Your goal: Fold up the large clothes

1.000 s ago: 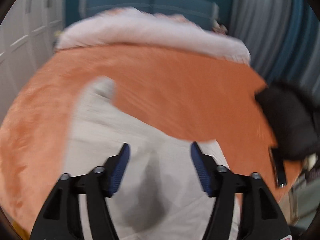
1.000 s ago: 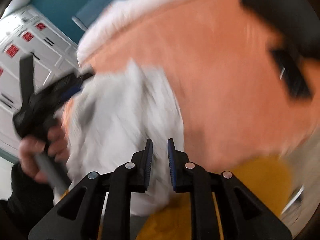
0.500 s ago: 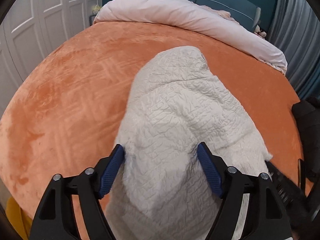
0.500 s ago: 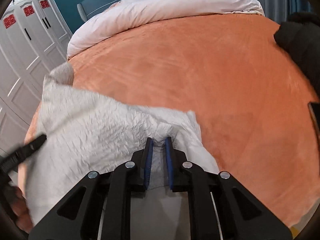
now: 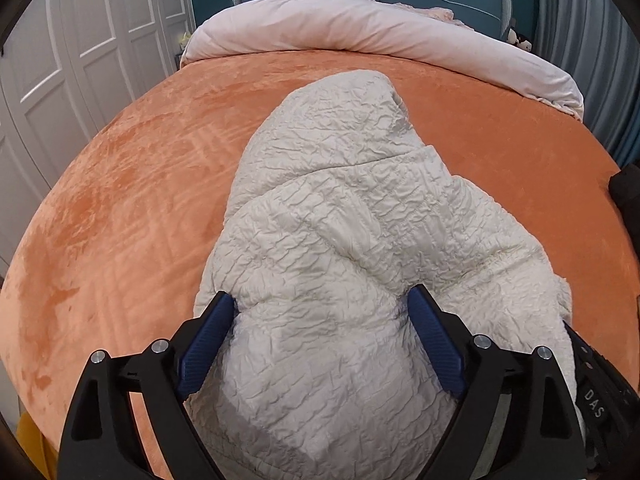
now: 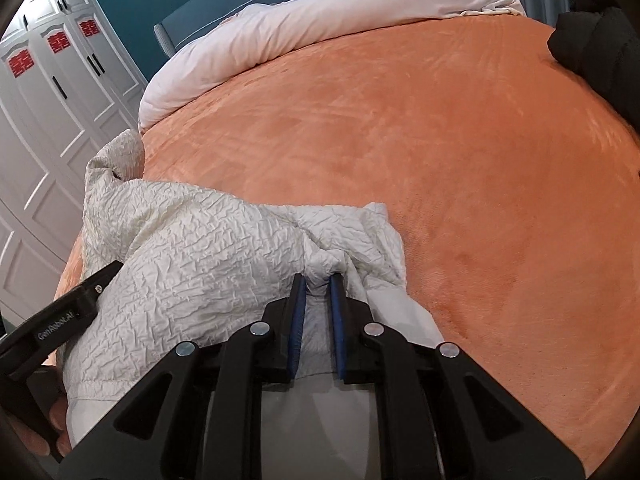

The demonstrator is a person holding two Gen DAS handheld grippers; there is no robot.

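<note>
White jacket (image 5: 344,264) is laid on the orange bed (image 5: 132,200), released by the opening left claw (image 5: 320,344), pinched by the right claw (image 6: 318,300); flattening is judged next.

Cream jacket (image 5: 344,248) heaped on my bed

It was a crinkled, quilted off-white garment, bunched and partly folded on the near side of the orange bedspread (image 5: 132,208), its hood end pointing toward the pillows, one gathered corner puckered at the near edge.
</note>
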